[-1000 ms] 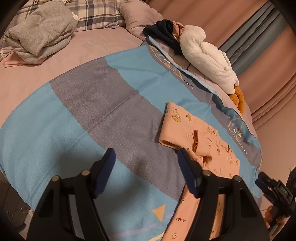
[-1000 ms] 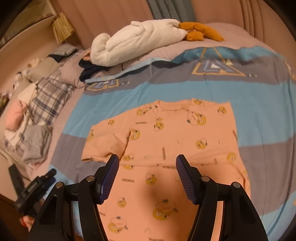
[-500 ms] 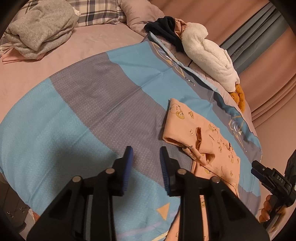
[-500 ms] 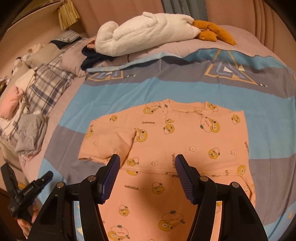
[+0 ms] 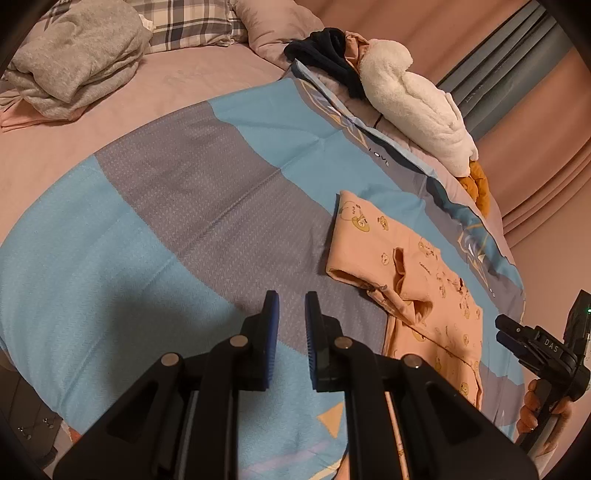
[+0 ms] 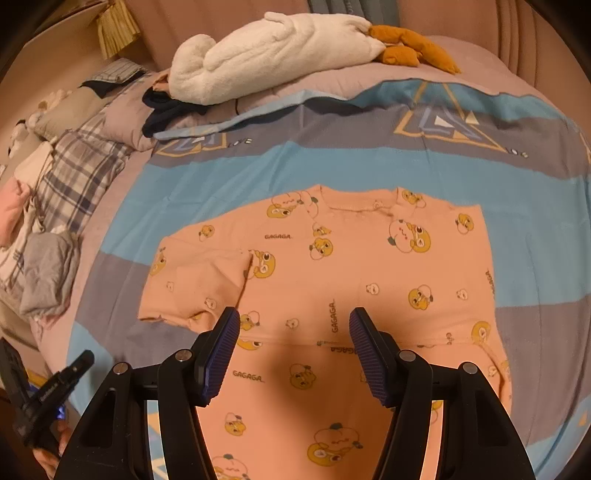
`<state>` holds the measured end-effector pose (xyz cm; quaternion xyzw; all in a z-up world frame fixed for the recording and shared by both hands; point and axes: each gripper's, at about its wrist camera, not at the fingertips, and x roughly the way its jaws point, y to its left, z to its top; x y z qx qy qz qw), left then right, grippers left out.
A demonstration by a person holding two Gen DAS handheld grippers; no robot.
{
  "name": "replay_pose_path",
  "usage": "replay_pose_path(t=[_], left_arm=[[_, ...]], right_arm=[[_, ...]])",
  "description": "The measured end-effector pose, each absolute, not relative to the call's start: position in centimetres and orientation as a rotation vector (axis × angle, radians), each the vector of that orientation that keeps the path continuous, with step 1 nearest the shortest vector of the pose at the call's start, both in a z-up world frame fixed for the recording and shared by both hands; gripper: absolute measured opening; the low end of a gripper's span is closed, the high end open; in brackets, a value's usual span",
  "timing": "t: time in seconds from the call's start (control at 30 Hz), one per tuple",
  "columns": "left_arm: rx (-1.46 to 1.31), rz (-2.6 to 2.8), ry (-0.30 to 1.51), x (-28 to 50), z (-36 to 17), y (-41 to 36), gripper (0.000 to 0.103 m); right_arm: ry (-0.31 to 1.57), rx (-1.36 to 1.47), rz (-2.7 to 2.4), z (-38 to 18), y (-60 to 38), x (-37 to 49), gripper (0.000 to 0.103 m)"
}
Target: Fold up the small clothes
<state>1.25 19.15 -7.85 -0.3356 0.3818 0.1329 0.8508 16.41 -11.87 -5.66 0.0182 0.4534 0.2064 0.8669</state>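
Blue and grey bands of a bedspread cover the bed in front of you, and a peach top printed with yellow cartoon faces lies flat on it, neckline away from you. One sleeve of the top is folded in over its body on your left side. Beyond the top, at the far edge of the bedspread, a white plush toy lies on its side with its orange feet sticking out. A plaid pillow and a heap of grey clothing sit off the bedspread, past its far left edge.

Your right gripper hangs over the lower half of the top with its jaws wide and nothing between them. Your left gripper hangs over bare bedspread to the left of the top, jaws drawn to a narrow gap and empty, apart from the fabric.
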Motion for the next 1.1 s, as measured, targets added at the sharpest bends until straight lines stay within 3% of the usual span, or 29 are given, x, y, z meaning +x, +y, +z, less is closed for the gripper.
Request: replay_pose_path(t=[1.1], left_arm=[[-0.689, 0.232, 0.834, 1.2, -8.1, 18.3, 0.012]], right_arm=[[1.030, 0.102, 0.471, -7.1, -9.4, 18.8, 0.068]])
